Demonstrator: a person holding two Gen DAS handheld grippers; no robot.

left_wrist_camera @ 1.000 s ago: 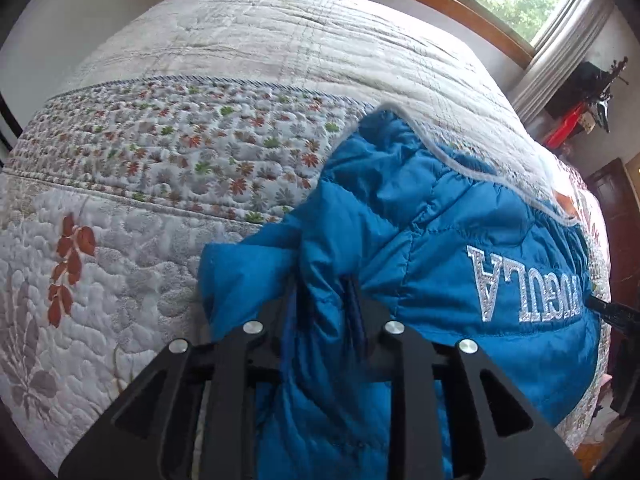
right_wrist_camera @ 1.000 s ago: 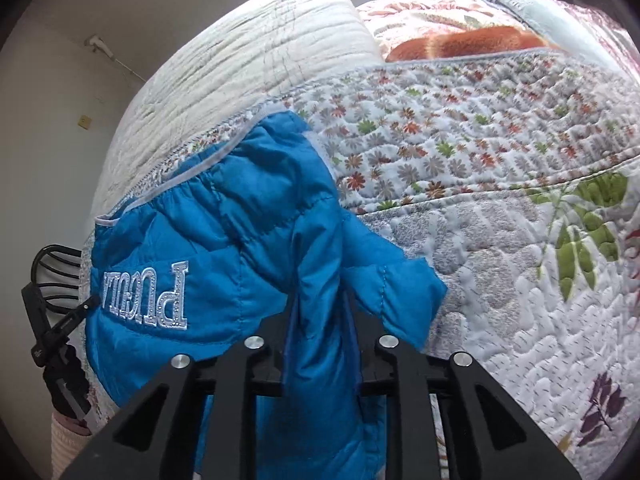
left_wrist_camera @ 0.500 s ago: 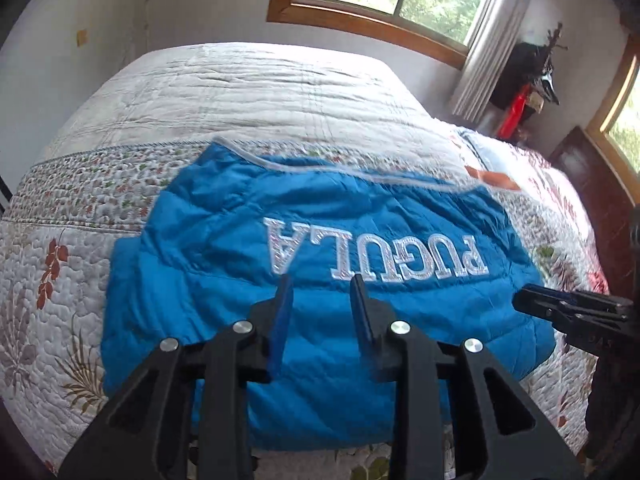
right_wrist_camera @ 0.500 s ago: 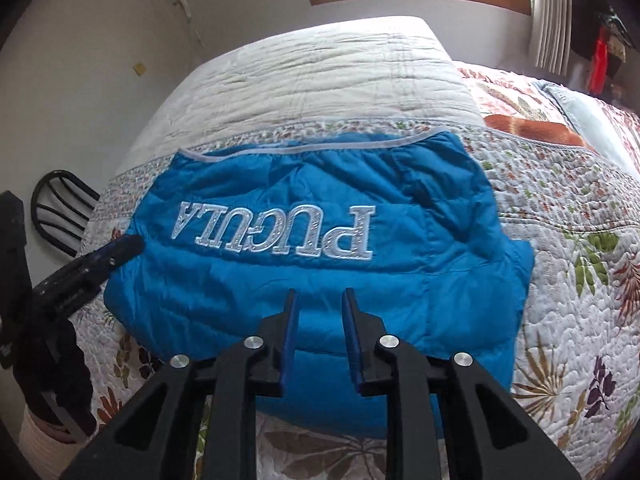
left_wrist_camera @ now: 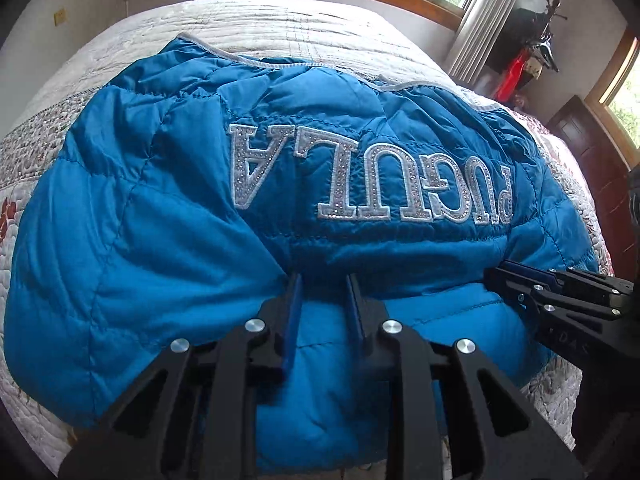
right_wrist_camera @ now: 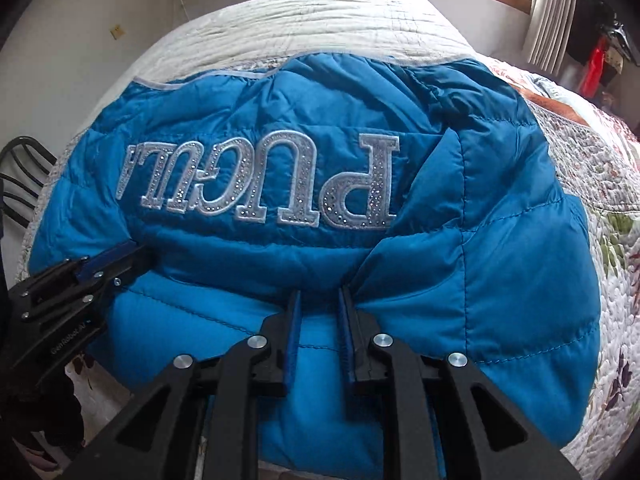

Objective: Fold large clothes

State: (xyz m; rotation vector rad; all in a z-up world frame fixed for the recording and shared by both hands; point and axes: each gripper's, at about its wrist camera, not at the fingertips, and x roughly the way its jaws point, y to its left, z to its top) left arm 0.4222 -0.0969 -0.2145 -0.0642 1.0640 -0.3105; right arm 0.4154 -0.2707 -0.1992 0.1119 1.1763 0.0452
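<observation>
You've got a bed [left_wrist_camera: 280, 20] w/ a quilted floral bedspread [right_wrist_camera: 612, 240], plain cream toward the far end. Blue puffer jacket [left_wrist_camera: 160, 200] lies flat on it, lettering side up.

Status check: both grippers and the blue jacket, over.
Left gripper open, right gripper open, both at near fold of blue jacket. Jacket on bed quilt, sleeves folded in. Nothing in the way.

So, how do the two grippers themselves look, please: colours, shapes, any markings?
The left gripper and the right gripper look alike: black angular frames with triangular cut-outs, round silver bolt heads, and two flat fingers lined with blue pads. Small pale lettering marks the body of each. No cables or sleeves show.
</observation>
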